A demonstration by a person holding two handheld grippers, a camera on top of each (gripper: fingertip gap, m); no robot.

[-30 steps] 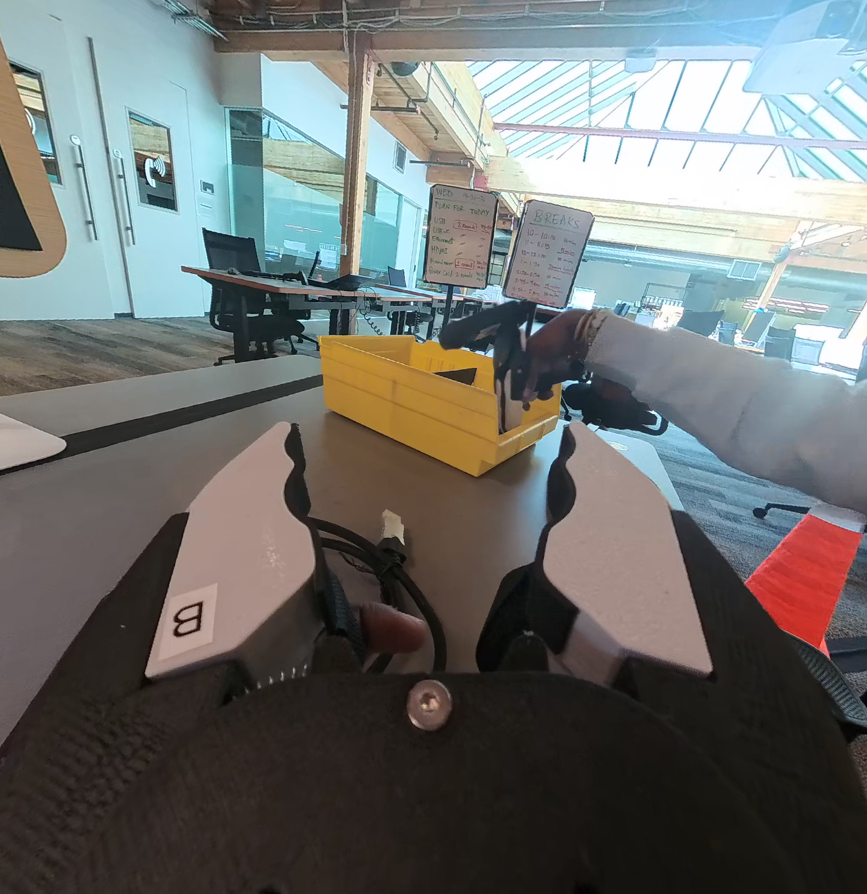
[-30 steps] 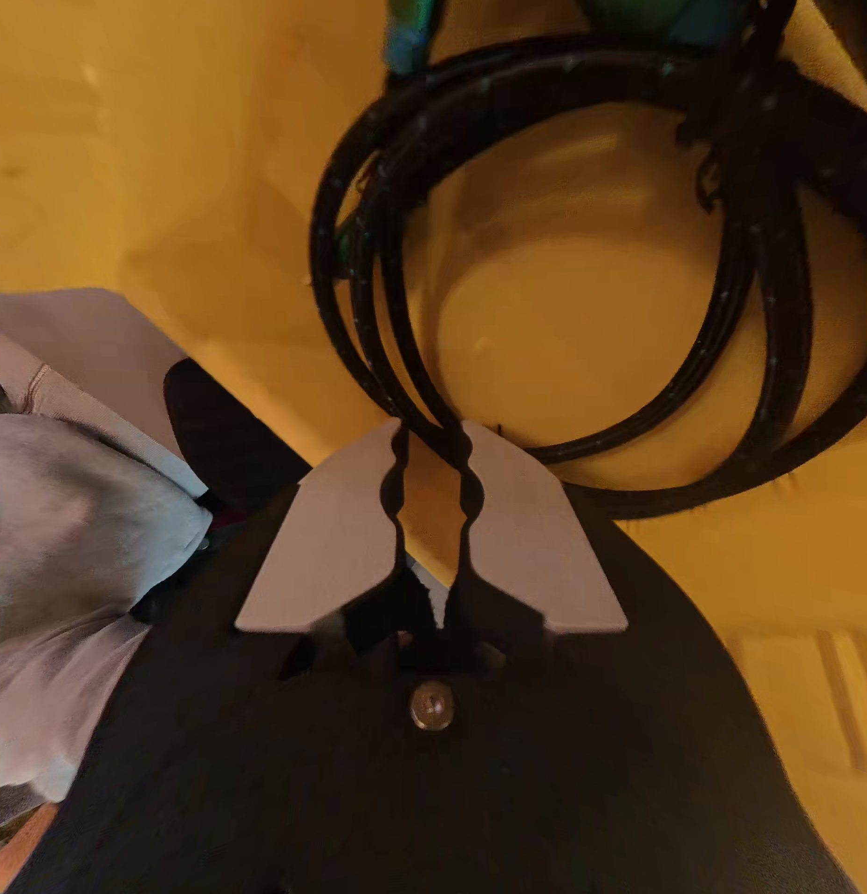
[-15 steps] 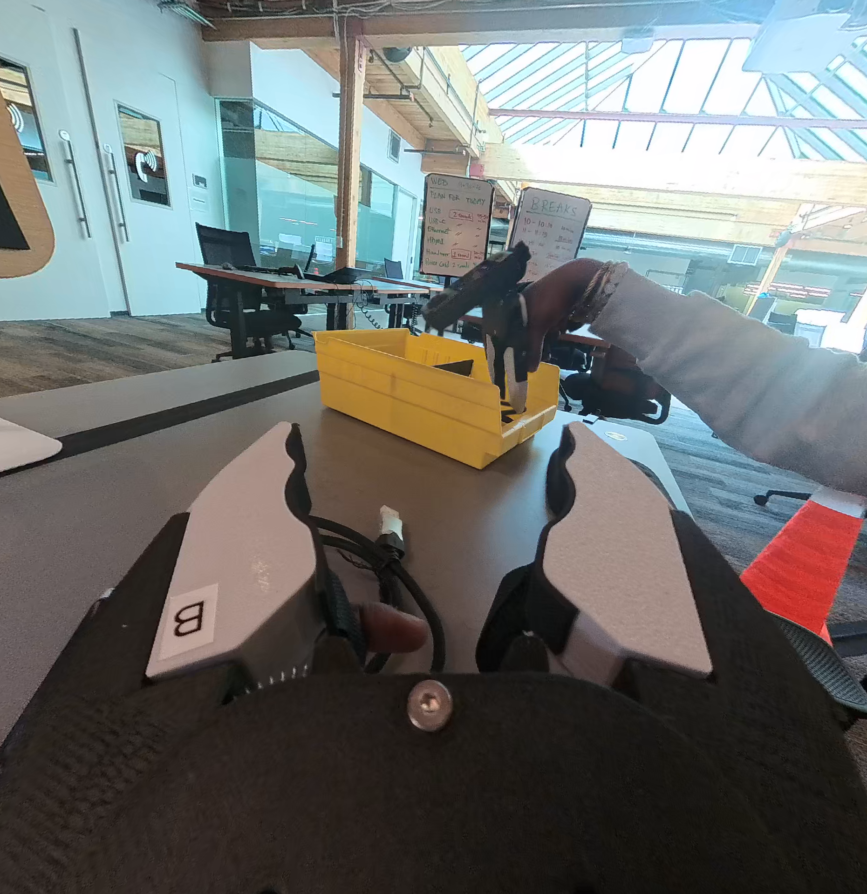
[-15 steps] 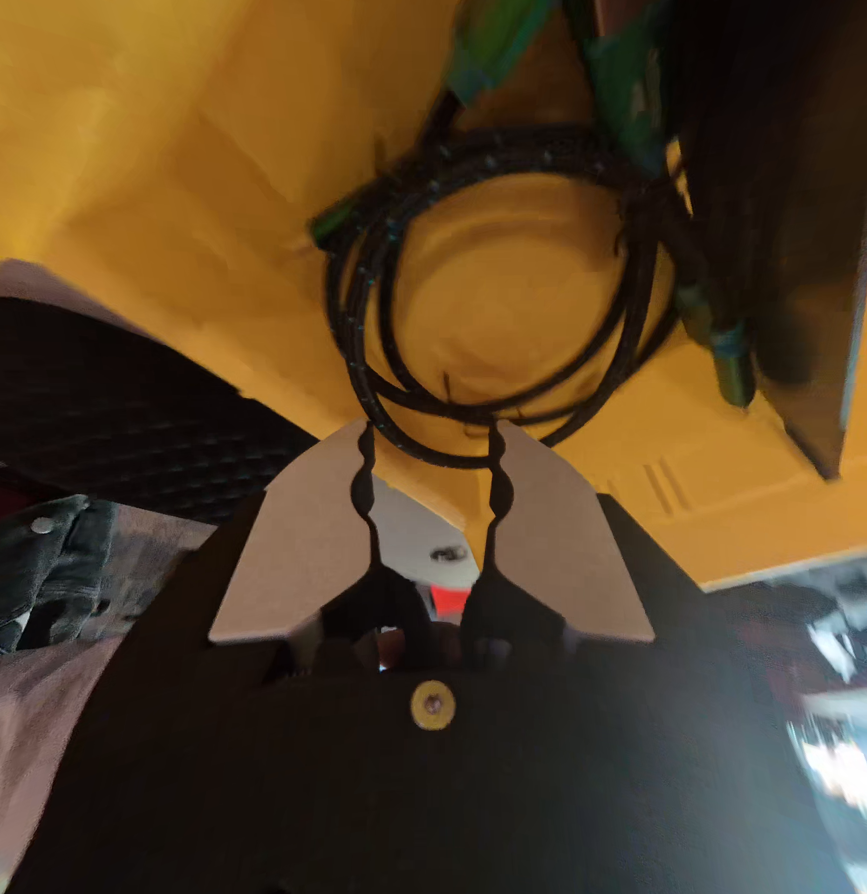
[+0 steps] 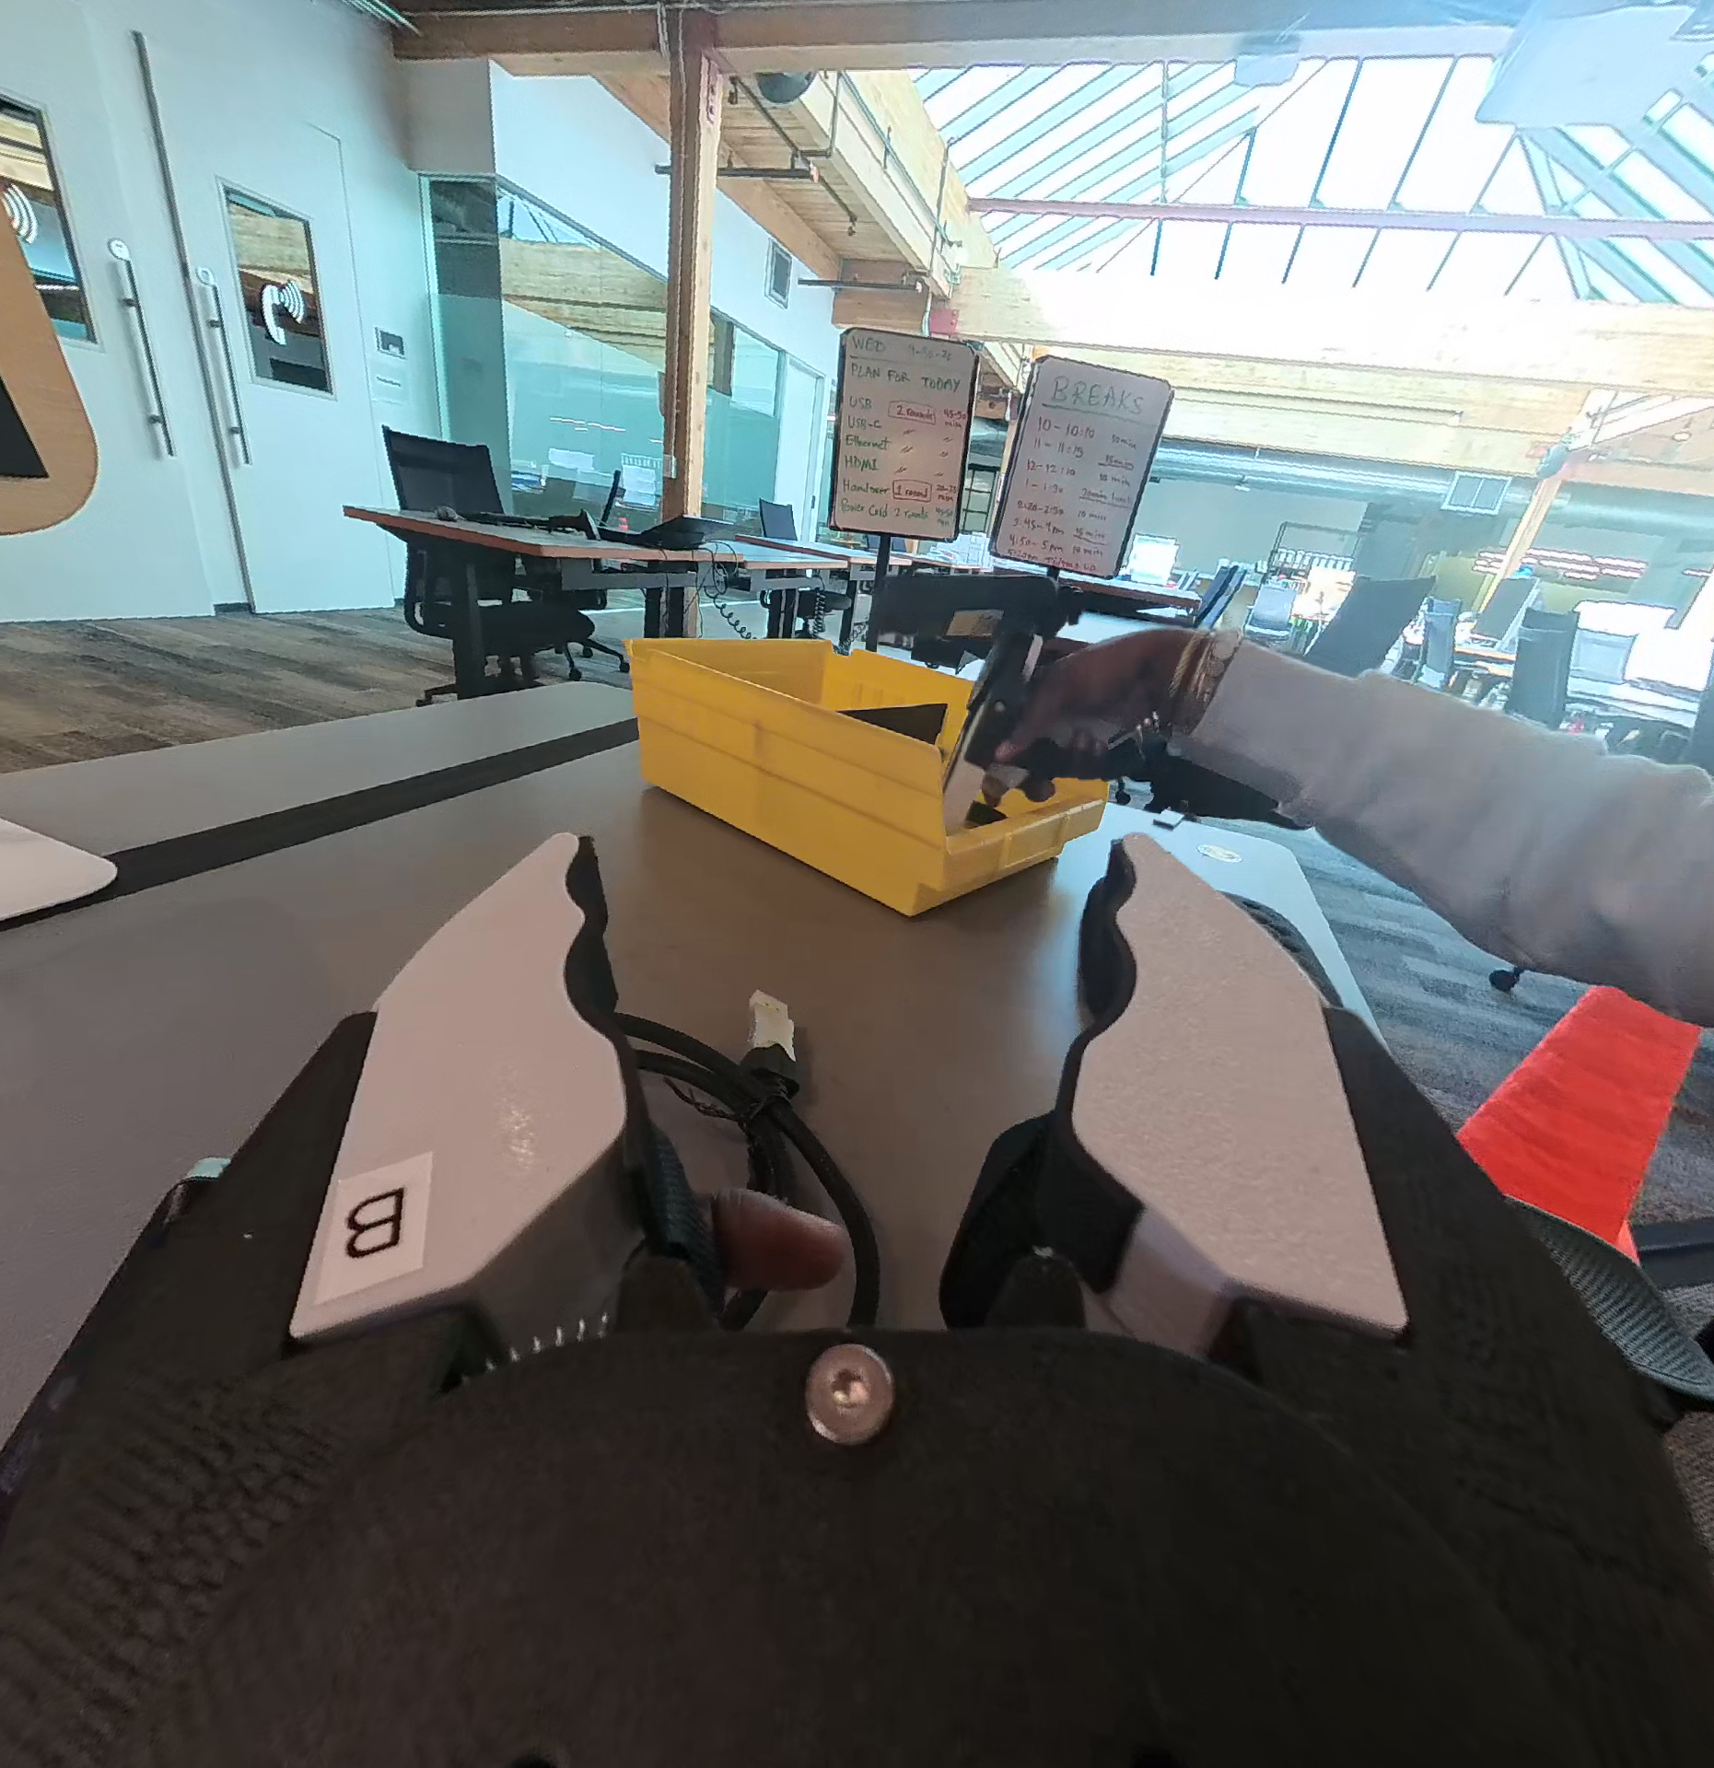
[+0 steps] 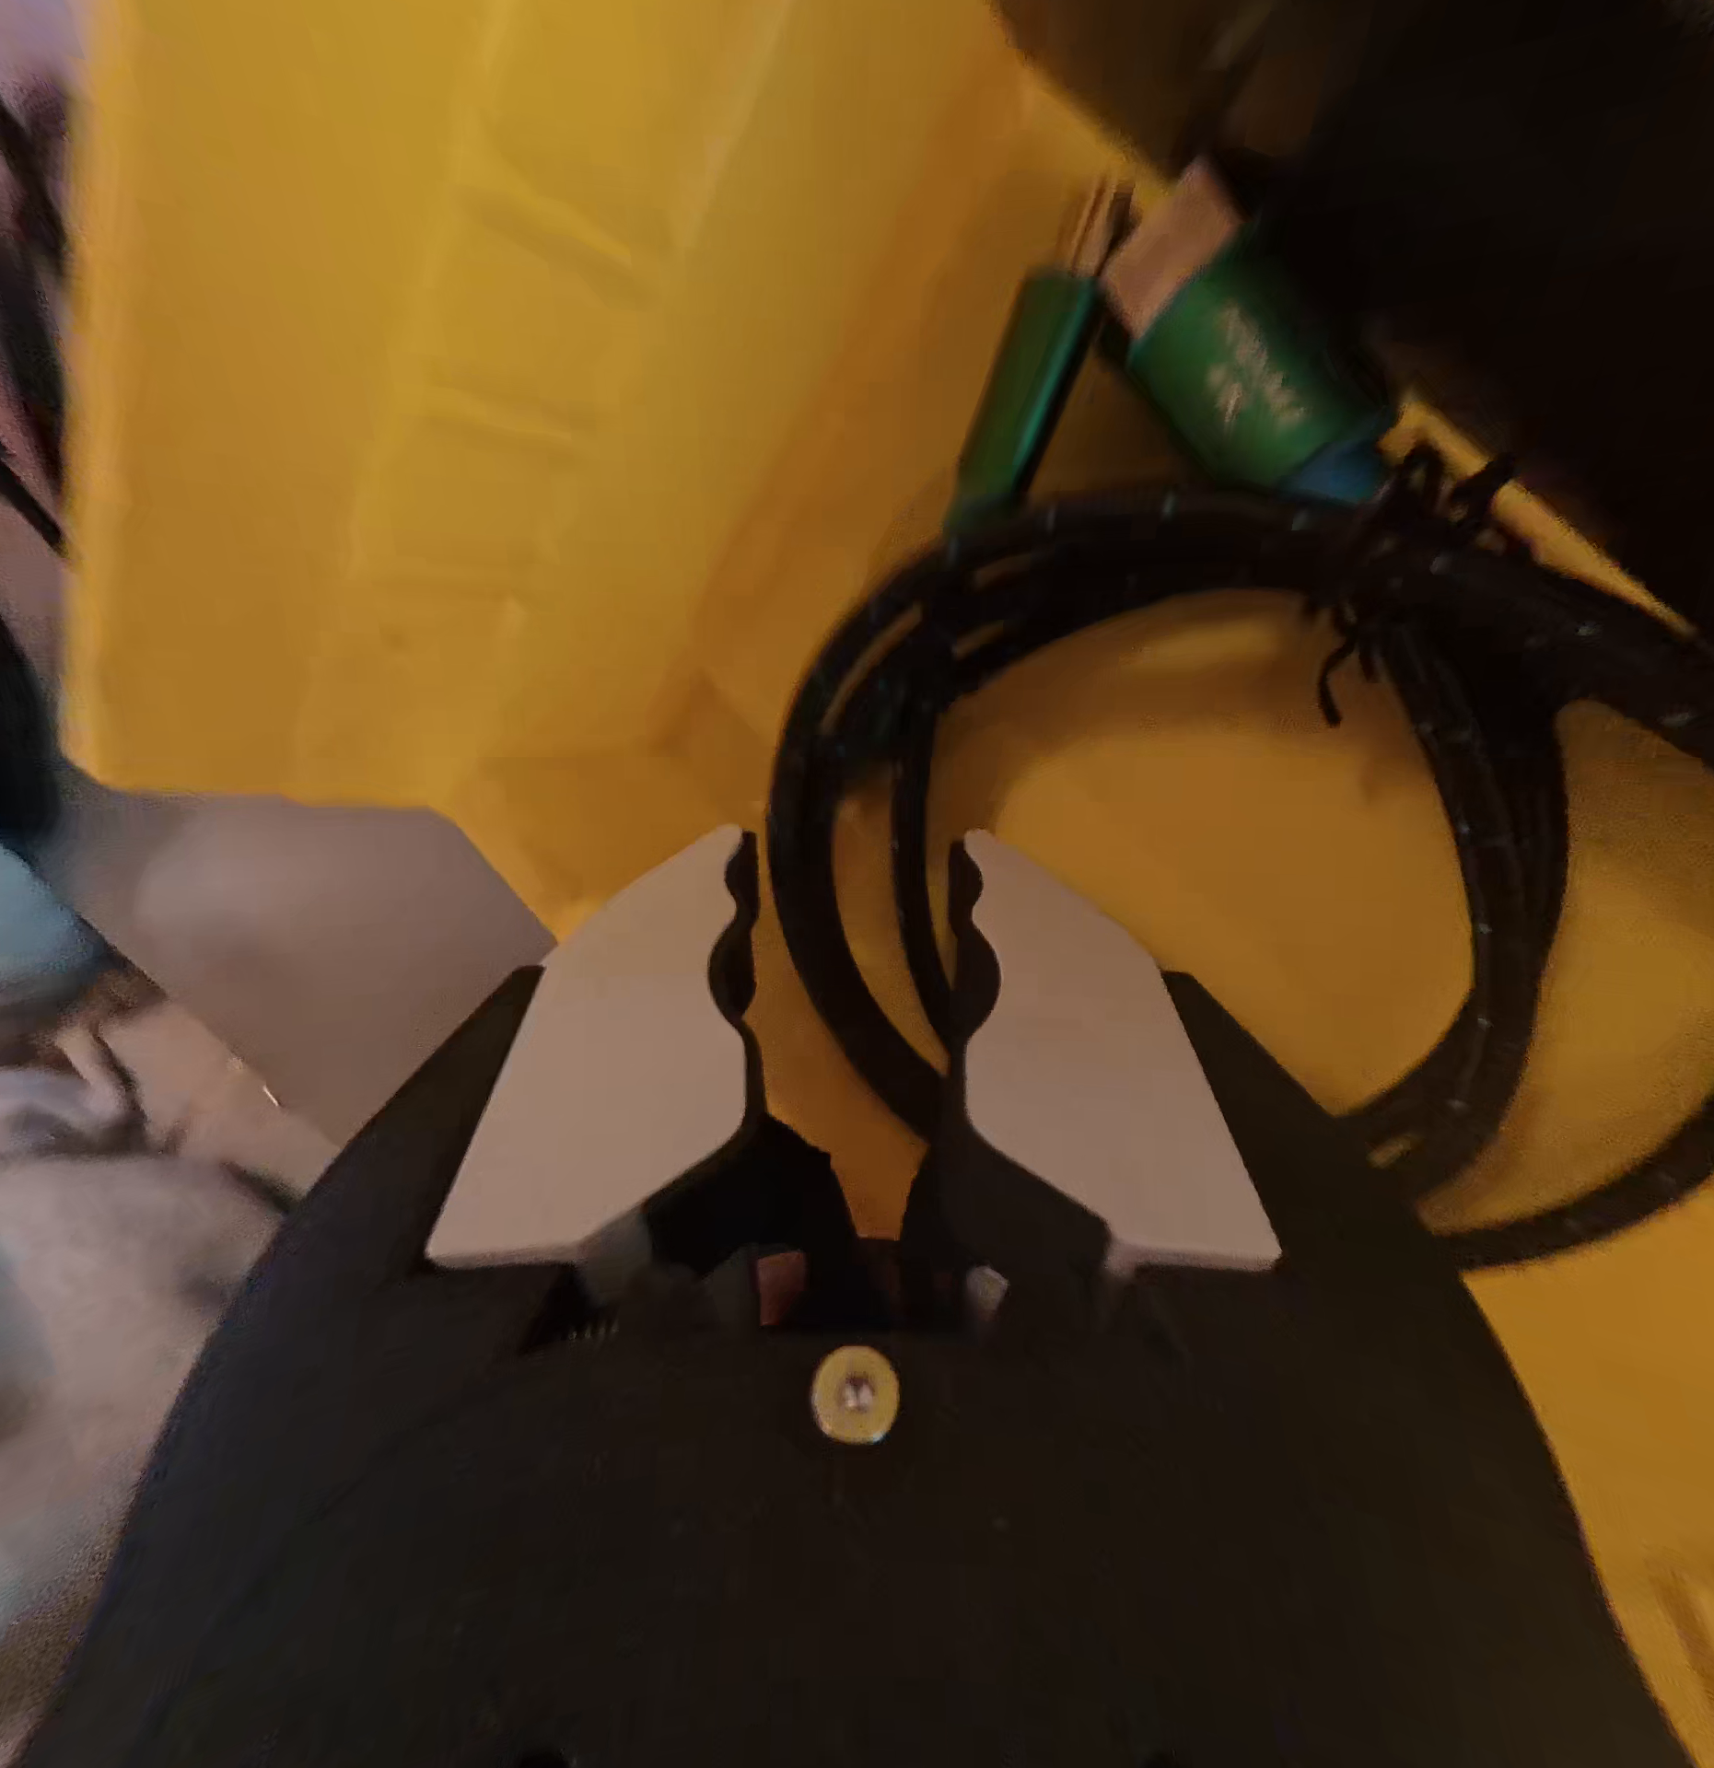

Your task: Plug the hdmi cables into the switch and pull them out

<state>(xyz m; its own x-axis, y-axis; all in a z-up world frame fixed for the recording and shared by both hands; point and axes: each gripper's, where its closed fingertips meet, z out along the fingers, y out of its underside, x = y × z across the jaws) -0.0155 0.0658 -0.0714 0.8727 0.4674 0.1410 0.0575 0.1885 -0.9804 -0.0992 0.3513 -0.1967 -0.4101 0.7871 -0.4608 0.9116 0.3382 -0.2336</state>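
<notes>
A coiled black braided HDMI cable [image 6: 1465, 765] with green plugs [image 6: 1245, 383] lies in the yellow bin [image 6: 451, 430]. My right gripper [image 6: 853, 847] is partly open, and its jaws straddle two strands of the coil without clamping them. A black box [image 6: 1551, 191], probably the switch, leans in the bin beside the plugs. In the left wrist view the right gripper [image 5: 977, 765] reaches into the bin [image 5: 795, 794]. My left gripper [image 5: 848, 861] is wide open and empty above the table. A second black cable [image 5: 814, 1158] with a pale plug [image 5: 771, 1016] lies between its fingers.
The grey table [image 5: 259, 1005] holds the bin at its far right. A white object [image 5: 20, 875] lies at the left edge. An orange-red chair part [image 5: 1580, 1100] is beyond the table's right edge. Two whiteboards [image 5: 996, 450] and desks stand behind.
My right gripper let go of the coil, lifted out of the bin, then dropped back in with its jaws around the coil's strands. The left gripper has hardly moved.
</notes>
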